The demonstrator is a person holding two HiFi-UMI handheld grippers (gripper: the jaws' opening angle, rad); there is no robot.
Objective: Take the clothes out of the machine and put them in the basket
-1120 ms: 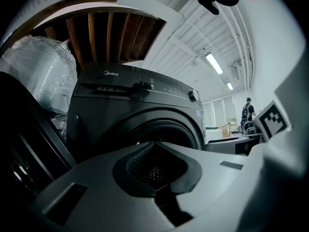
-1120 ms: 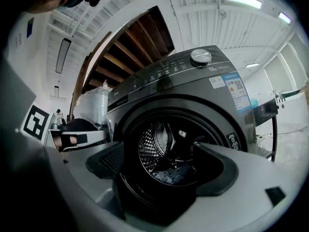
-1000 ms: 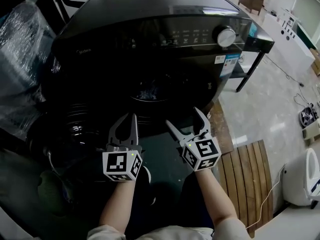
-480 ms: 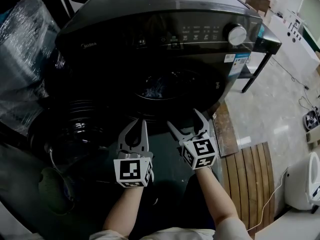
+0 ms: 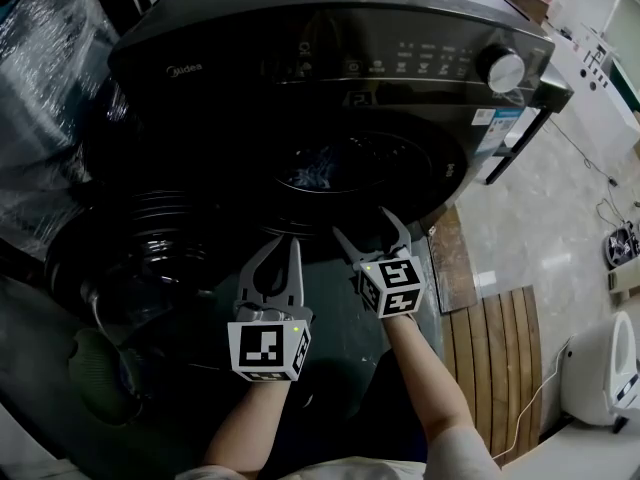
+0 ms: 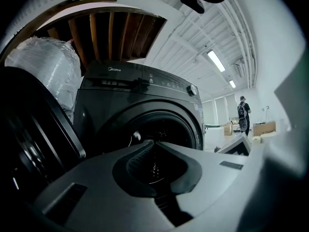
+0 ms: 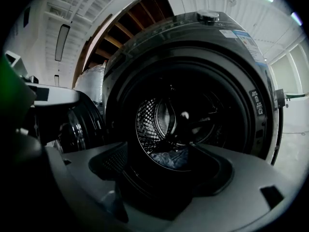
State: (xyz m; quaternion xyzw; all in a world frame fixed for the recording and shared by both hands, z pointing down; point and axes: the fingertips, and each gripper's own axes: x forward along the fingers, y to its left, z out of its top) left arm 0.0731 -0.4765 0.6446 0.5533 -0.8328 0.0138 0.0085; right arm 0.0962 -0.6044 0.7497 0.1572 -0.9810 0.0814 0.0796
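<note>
A black front-loading washing machine (image 5: 330, 28) stands with its round door (image 5: 150, 253) swung open to the left. Bluish clothes (image 5: 315, 176) lie at the bottom of the drum, also seen in the right gripper view as crumpled clothes (image 7: 166, 158). My right gripper (image 5: 362, 226) is just in front of the drum mouth; its jaws stand wide and are closing, with nothing between them. My left gripper (image 5: 283, 243) hangs beside it, lower and further left, fingertips together and empty. Its view faces the machine (image 6: 140, 105) from further back.
A plastic-wrapped bundle (image 5: 50, 78) sits left of the machine. A green rounded thing (image 5: 100, 373) lies low at the left, too dark to make out. Slatted wood (image 5: 500, 358) and a white appliance (image 5: 600, 368) are on the floor at right. A person (image 6: 243, 112) stands far off.
My right gripper has sunk and come closer to the drum mouth, its jaws a little narrower. The left gripper has hardly moved.
</note>
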